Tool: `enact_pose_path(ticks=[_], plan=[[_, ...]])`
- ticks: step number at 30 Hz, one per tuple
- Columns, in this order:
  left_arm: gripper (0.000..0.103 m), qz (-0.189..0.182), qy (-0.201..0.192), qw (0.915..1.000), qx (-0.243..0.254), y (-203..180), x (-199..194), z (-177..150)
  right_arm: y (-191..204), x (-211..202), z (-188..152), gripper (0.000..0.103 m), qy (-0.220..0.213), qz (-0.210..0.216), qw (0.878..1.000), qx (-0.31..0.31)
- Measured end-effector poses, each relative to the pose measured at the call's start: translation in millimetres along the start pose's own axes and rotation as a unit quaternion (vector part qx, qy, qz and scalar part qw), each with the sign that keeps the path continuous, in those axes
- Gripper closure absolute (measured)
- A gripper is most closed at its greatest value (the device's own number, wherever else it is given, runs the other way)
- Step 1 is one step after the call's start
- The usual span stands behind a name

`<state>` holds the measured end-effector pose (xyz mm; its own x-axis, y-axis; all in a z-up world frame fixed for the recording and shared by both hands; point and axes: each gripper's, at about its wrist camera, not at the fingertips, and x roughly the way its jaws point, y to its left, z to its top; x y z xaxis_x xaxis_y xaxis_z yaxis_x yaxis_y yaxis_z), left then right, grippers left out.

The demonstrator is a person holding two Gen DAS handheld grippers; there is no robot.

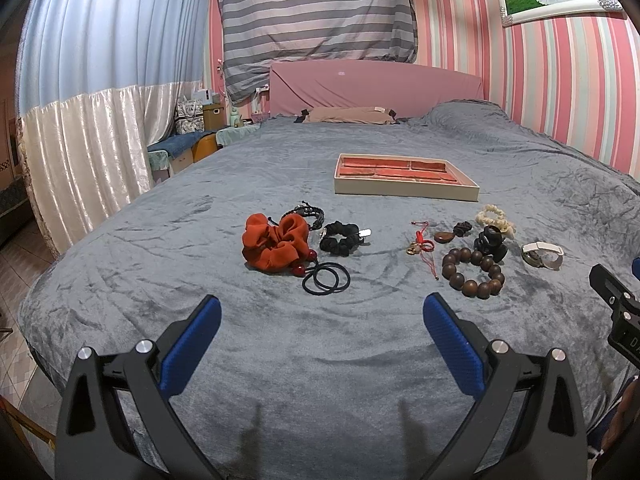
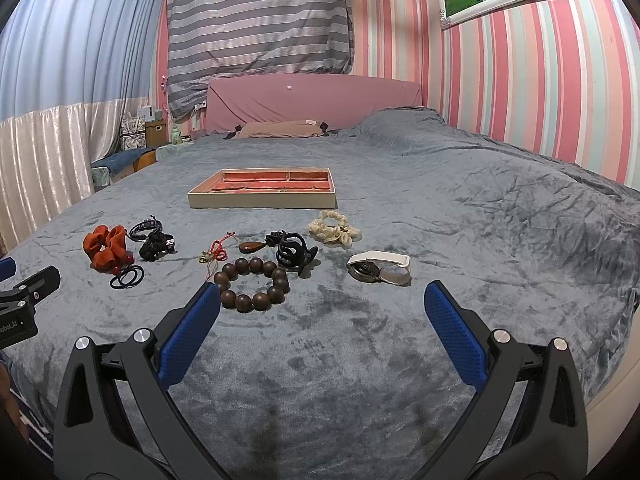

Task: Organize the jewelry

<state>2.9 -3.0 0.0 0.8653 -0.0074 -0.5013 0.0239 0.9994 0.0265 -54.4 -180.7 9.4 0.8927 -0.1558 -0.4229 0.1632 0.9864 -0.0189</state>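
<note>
Jewelry lies scattered on the grey blanket (image 1: pixel 320 360) beyond both spread, empty claws, left gripper (image 1: pixel 322 312) and right gripper (image 2: pixel 322 300), wooden bead bracelet (image 2: pixel 252 284) just past the right one's left fingertip

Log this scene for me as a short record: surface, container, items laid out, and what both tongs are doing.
surface: grey blanket on a bed
container: shallow box with red lining, nothing visible inside
items: orange scrunchie, wooden bead bracelet, black claw clip, cream scrunchie, watch
left tongs: open, holding nothing
right tongs: open, holding nothing
</note>
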Motion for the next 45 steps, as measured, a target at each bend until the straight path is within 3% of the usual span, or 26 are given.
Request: enact_pose_path(ticks=[45], plan=[[0.004, -0.005, 0.004, 1.0000, -0.007, 8.2, 2.8, 0.5, 1.5, 6.7, -0.1, 0.004, 0.004, -0.003, 1.000, -0.001]])
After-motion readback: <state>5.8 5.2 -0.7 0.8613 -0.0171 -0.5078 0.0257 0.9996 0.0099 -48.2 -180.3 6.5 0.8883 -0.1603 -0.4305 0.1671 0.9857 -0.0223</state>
